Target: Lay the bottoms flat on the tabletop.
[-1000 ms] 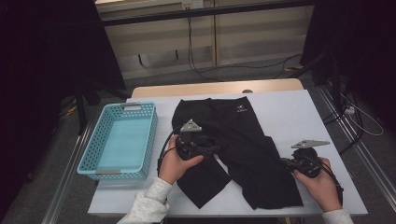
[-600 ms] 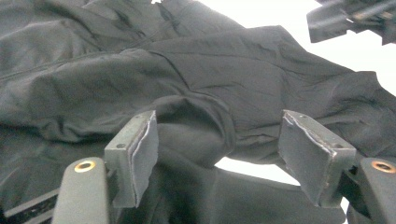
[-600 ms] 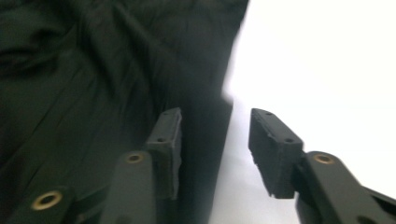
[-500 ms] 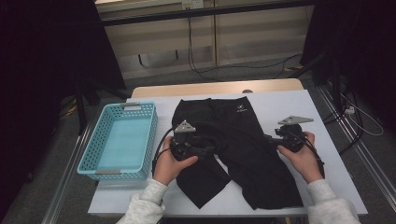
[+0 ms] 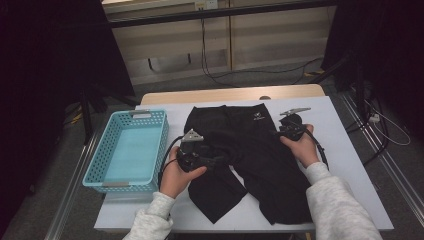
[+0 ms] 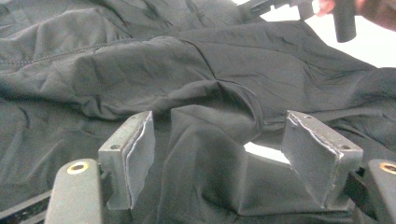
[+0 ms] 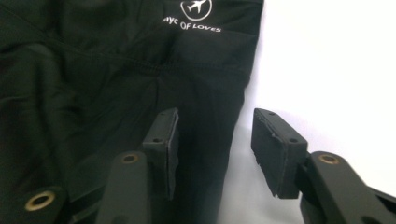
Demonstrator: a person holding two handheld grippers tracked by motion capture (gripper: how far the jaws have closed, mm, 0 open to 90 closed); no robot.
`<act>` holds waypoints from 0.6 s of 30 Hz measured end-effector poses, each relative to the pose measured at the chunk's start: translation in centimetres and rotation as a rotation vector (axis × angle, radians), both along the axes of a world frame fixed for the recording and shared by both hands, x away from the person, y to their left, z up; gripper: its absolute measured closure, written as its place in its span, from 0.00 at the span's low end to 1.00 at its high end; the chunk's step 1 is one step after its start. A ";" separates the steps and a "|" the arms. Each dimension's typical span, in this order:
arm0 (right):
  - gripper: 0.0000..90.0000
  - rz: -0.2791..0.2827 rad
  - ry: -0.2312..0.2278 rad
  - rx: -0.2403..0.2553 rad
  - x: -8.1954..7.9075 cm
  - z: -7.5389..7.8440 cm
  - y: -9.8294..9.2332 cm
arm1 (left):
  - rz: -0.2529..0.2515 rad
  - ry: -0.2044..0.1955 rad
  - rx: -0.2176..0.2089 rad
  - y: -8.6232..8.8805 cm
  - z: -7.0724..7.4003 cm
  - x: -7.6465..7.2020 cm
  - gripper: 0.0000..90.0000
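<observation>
High view: black shorts (image 5: 250, 155) lie spread on the white counter (image 5: 345, 165) beside a turquoise basket (image 5: 131, 150). The left gripper (image 5: 212, 161) sits mid-cloth; the right gripper (image 5: 281, 131) is at the waistband's right edge.

Left gripper view: fingers (image 6: 133, 154) wide, a fabric fold between them, unpinched.

Right gripper view: fingers (image 7: 163, 144) part-open, just closing, straddling the shorts' side hem. Folding looks underway; next, pinch that edge.

Left claw (image 5: 220, 161) level, jaws apart, right claw (image 5: 280, 131) jaws just closing, seemingly still parted
</observation>
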State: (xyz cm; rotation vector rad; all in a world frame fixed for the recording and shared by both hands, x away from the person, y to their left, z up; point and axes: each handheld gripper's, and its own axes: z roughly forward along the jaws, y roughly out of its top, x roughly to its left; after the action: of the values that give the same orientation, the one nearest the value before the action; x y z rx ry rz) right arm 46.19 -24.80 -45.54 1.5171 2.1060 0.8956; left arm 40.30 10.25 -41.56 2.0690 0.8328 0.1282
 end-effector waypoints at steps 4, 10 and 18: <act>0.63 -0.021 -0.007 -0.009 1.2 -0.5 0.4 | 0.008 0.000 0.000 0.1 0.0 0.1 0.29; 1.00 -0.001 -0.016 0.016 1.8 -0.5 -0.2 | 0.017 -0.004 0.009 0.2 -0.2 0.2 0.29; 1.00 -0.082 -0.051 0.024 2.9 -0.6 -3.2 | 0.022 -0.007 0.008 -0.1 -0.3 0.3 0.30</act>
State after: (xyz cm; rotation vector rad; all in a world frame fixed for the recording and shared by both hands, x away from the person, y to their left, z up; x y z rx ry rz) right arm 49.08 -28.00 -46.15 1.5643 1.9894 0.9231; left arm 40.65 10.18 -41.91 2.0666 0.8517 0.1512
